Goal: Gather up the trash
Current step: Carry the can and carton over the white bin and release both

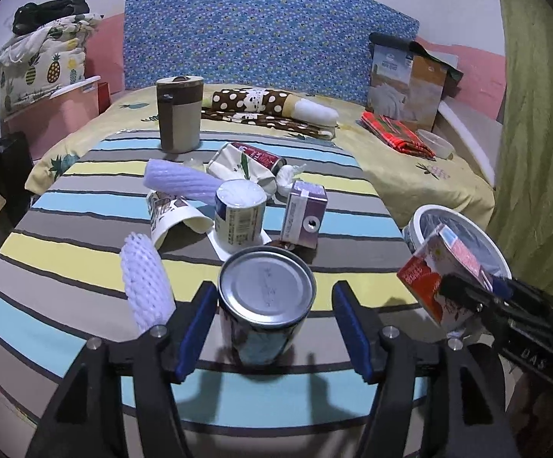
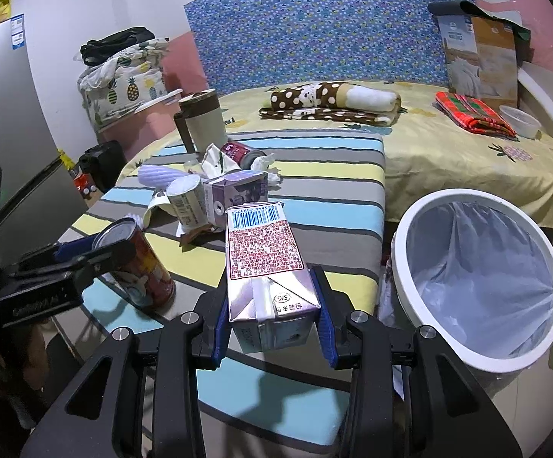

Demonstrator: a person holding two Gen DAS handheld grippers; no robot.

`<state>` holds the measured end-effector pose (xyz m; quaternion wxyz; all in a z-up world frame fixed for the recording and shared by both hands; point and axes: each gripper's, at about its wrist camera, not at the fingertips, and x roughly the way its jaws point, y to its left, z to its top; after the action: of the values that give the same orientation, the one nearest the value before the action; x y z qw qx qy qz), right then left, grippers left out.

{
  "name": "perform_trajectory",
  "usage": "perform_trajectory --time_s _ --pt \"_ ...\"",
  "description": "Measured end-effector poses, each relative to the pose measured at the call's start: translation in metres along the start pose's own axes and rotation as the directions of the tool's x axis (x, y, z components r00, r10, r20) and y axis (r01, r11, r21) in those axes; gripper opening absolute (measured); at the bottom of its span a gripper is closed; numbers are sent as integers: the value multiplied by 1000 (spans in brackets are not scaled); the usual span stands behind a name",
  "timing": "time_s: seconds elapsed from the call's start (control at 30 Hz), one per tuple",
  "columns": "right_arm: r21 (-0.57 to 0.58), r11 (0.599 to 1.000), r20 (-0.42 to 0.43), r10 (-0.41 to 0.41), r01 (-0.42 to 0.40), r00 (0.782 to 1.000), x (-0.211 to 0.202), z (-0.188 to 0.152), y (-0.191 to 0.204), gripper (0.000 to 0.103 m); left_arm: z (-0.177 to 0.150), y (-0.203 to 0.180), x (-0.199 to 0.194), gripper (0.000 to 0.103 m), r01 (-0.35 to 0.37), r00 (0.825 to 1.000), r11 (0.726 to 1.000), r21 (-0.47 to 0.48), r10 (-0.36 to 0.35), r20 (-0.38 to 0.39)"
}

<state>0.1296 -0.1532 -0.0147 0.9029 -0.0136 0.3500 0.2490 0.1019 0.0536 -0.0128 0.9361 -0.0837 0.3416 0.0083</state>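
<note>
The right claw point(image 2: 272, 322) pinches a milk carton point(image 2: 263, 263) beside the white trash bin point(image 2: 479, 347). The left claw point(image 1: 272, 328) is spread around an upright can point(image 1: 267, 305) on the striped counter point(image 1: 66, 259), with a bed point(image 1: 410, 156) behind.

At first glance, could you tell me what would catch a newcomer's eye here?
The right gripper grips a milk carton beside the white, bag-lined trash bin on the right. The left gripper has its jaws open around an upright metal-topped can. Behind them, a heap of trash sits on the striped cover.
</note>
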Motion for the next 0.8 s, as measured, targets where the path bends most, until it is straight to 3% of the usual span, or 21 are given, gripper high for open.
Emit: perform_trajectory --time_s 0.13,0.23,0.43,0.8 --pt "0 1000 -2 1 -1 1000 -1 -2 -2 40 -2 4 7 65 -24 1000 1000 -4 24 -18" --pt "4 1000 4 -5 5 1000 -3 -2 -4 40 -2 4 6 56 -23 1000 1000 -7 23 -14" --pt "24 999 18 -21 20 1000 -10 -2 -16 40 5 -6 2 56 -9 1000 1000 3 9 6" --pt "121 984 44 -136 130 990 -34 -8 -71 40 39 -80 20 56 164 986 982 91 -165 4"
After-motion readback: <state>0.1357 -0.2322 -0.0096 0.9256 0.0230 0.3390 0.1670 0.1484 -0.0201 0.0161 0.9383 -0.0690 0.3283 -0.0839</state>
